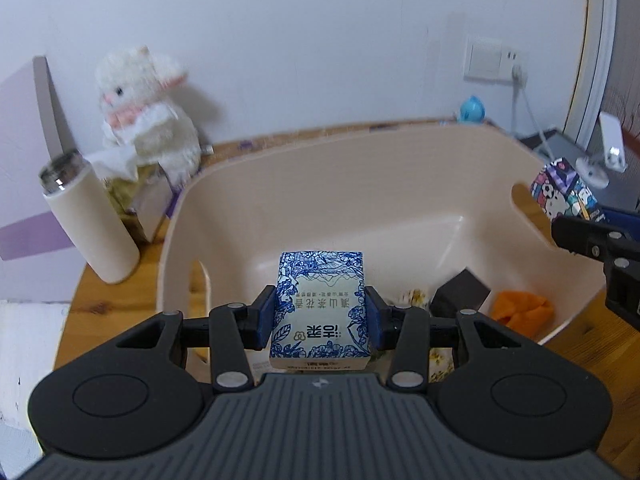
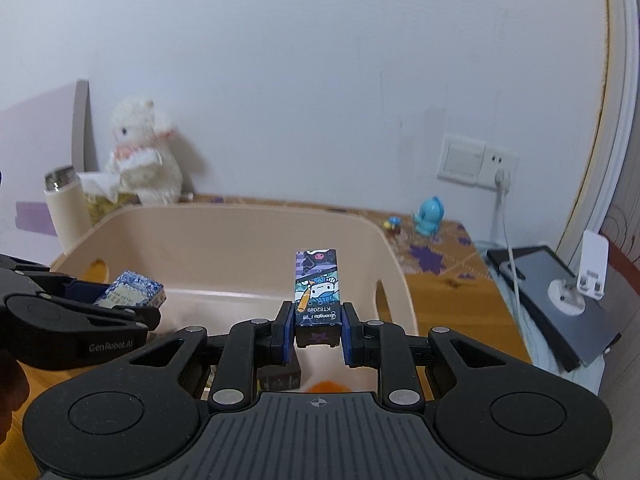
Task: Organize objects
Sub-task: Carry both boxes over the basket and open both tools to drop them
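Note:
My left gripper (image 1: 320,316) is shut on a blue-and-white floral box (image 1: 320,304) and holds it above the near part of a cream plastic tub (image 1: 360,168). My right gripper (image 2: 317,332) is shut on a slim cartoon-printed box (image 2: 317,284) and holds it over the tub's (image 2: 240,232) right side. In the left wrist view that cartoon box (image 1: 564,190) shows at the tub's right rim. In the right wrist view the floral box (image 2: 132,290) shows at the left. A dark box (image 1: 460,296), an orange lump (image 1: 522,310) and a floral packet (image 1: 414,298) lie in the tub.
A cream thermos (image 1: 88,216), a tissue box (image 1: 128,184) and a white plush bunny (image 1: 144,108) stand left of the tub on the wooden table (image 2: 448,280). A blue toy (image 2: 430,216) stands at the back right. A tablet (image 2: 560,292) and a white stand (image 2: 588,276) lie off the table's right edge.

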